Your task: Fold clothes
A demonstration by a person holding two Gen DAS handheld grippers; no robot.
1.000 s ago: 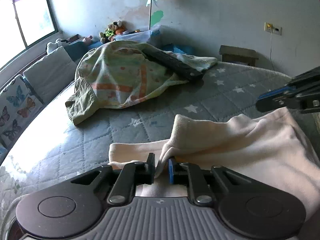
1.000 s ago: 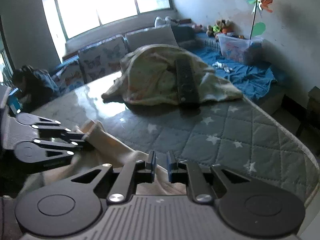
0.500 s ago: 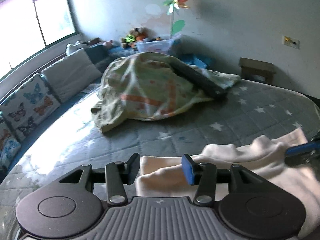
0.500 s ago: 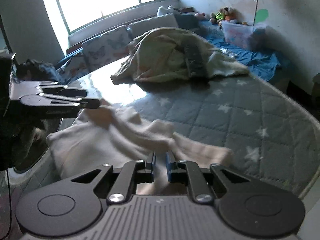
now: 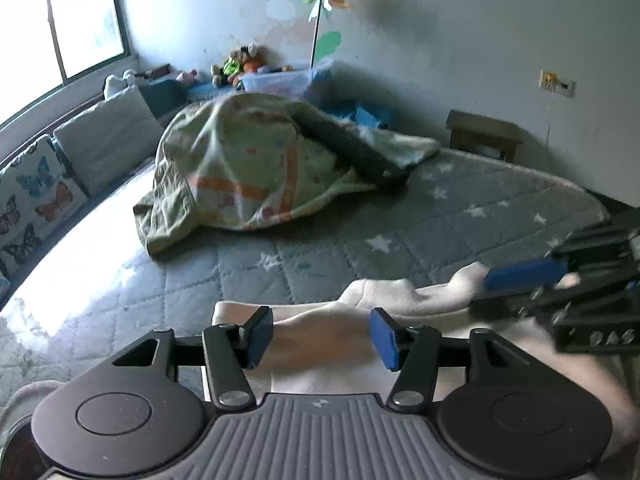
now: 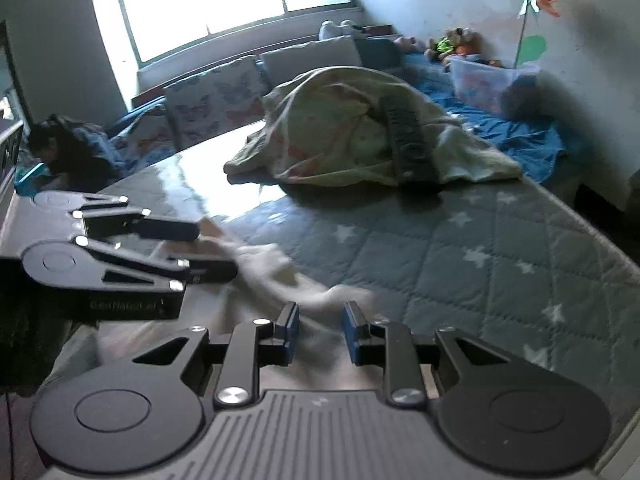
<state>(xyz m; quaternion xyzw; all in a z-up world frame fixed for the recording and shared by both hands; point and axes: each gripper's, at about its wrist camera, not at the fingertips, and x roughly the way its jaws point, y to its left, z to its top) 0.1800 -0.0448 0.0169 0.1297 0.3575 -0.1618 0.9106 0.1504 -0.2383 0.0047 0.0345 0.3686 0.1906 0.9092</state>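
A cream garment (image 5: 400, 320) lies rumpled on the grey star-quilted mattress (image 5: 360, 232), close in front of both grippers. My left gripper (image 5: 322, 336) has its jaws opening. The cloth lies beneath and between the pads, and they do not press it. In the right wrist view it shows at the left (image 6: 212, 252), over the garment's far edge. My right gripper (image 6: 320, 334) is opening too, its blue pads apart over a fold of the cream garment (image 6: 276, 276). From the left wrist view it appears at the right (image 5: 492, 288), at the cloth's tip.
A green patterned blanket (image 5: 240, 168) is heaped mid-mattress with a long dark object (image 5: 352, 152) on it. Butterfly cushions (image 5: 32, 200) line the left side. A wooden stool (image 5: 484, 136) and a plastic box (image 5: 280, 80) stand by the wall. A person (image 6: 68, 152) lies far left.
Both grippers were shut on the cream garment and held it raised. The left one opened first, then the right, and the cloth has settled flat on the mattress.
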